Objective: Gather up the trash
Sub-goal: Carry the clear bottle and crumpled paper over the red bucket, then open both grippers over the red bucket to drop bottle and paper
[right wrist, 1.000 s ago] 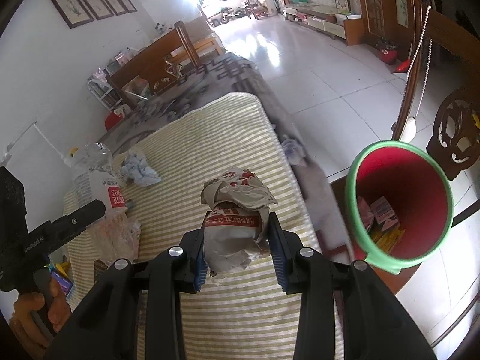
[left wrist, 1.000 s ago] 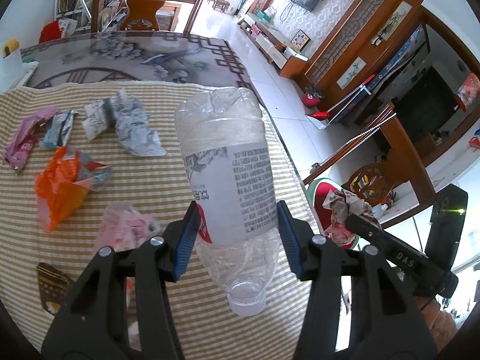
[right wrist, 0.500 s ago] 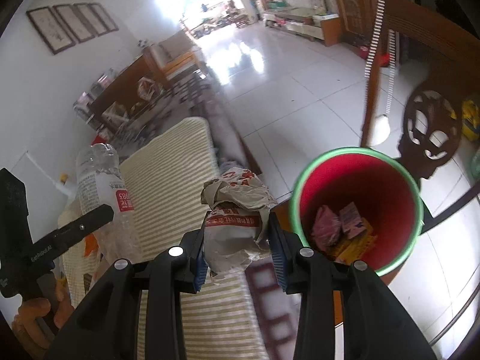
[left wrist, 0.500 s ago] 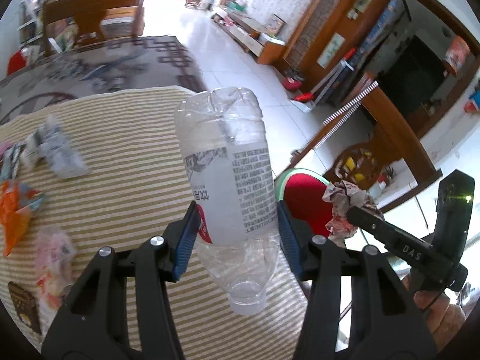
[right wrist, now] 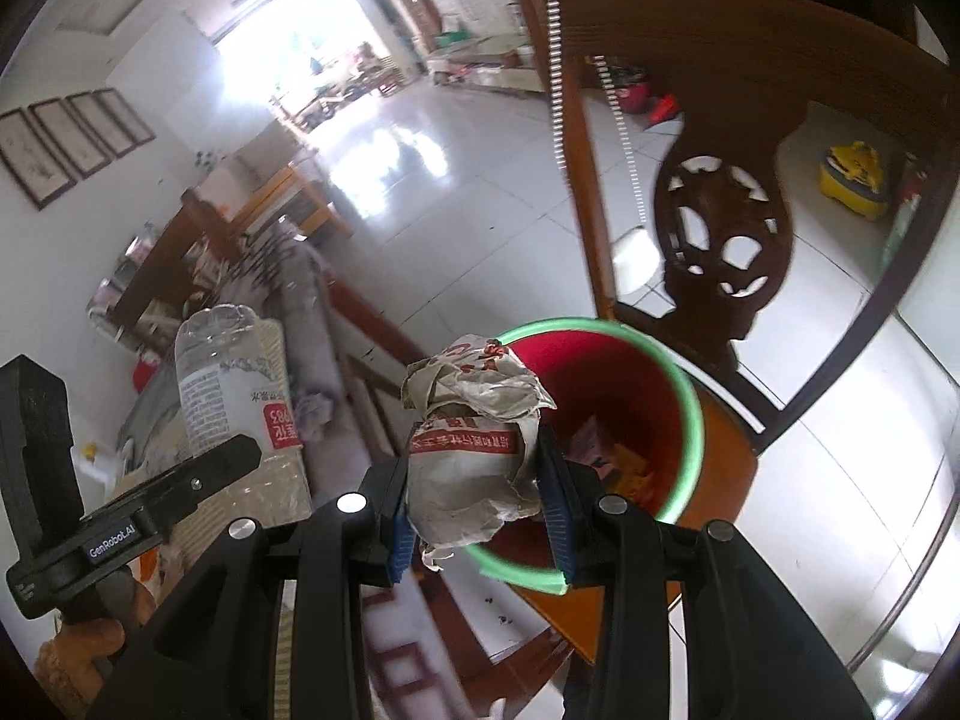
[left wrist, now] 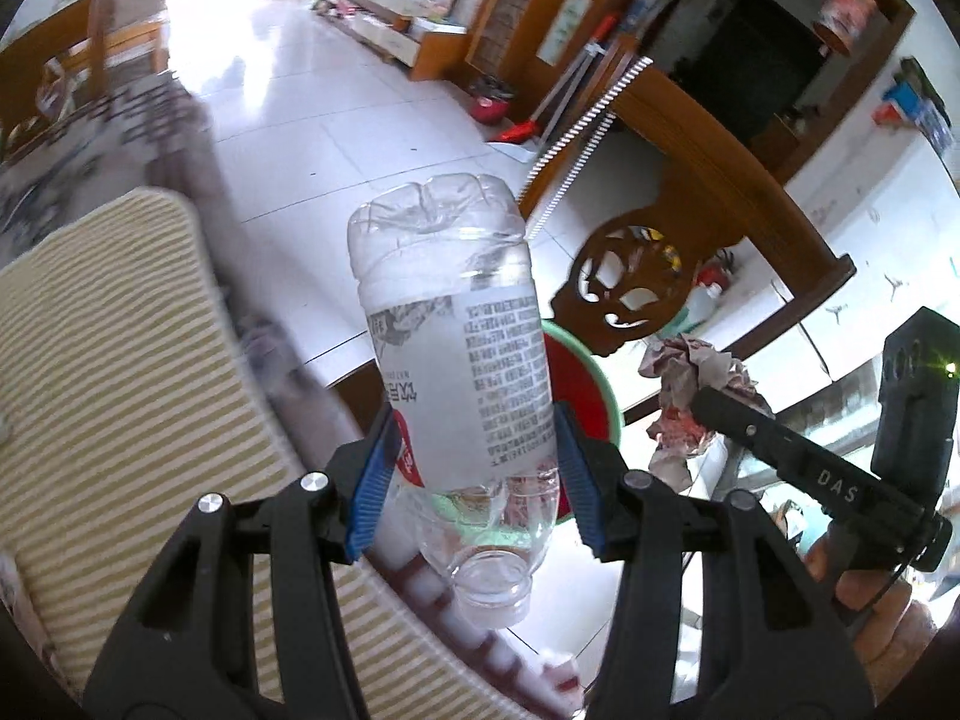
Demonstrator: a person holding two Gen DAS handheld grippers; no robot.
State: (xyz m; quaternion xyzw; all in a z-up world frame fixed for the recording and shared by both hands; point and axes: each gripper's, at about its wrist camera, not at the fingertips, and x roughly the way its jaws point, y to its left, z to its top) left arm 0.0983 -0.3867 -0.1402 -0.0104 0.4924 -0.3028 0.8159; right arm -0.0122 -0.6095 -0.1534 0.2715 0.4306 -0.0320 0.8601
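1. Carrying: a clear plastic bottle [left wrist: 456, 354] is clamped neck-down between the left gripper [left wrist: 474, 474] jaws; crumpled paper [right wrist: 474, 450] is clamped in the right gripper [right wrist: 477, 516] jaws.
2. The red bin [right wrist: 690, 420] lies just beyond the paper and behind the bottle.
3. Risk: if released too early, either item could strike the green rim and fall to the floor.
4. Risk: the bottle is thin-walled, so it may slip or buckle.

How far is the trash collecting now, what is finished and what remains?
Done: the red bin already holds a few wrappers. In hand: the left hand-held gripper is closed on an empty plastic bottle, the right hand-held gripper on a crumpled paper wad, both near the bin. Left: dropping both in. Whether trash remains on the striped tablecloth cannot be told.
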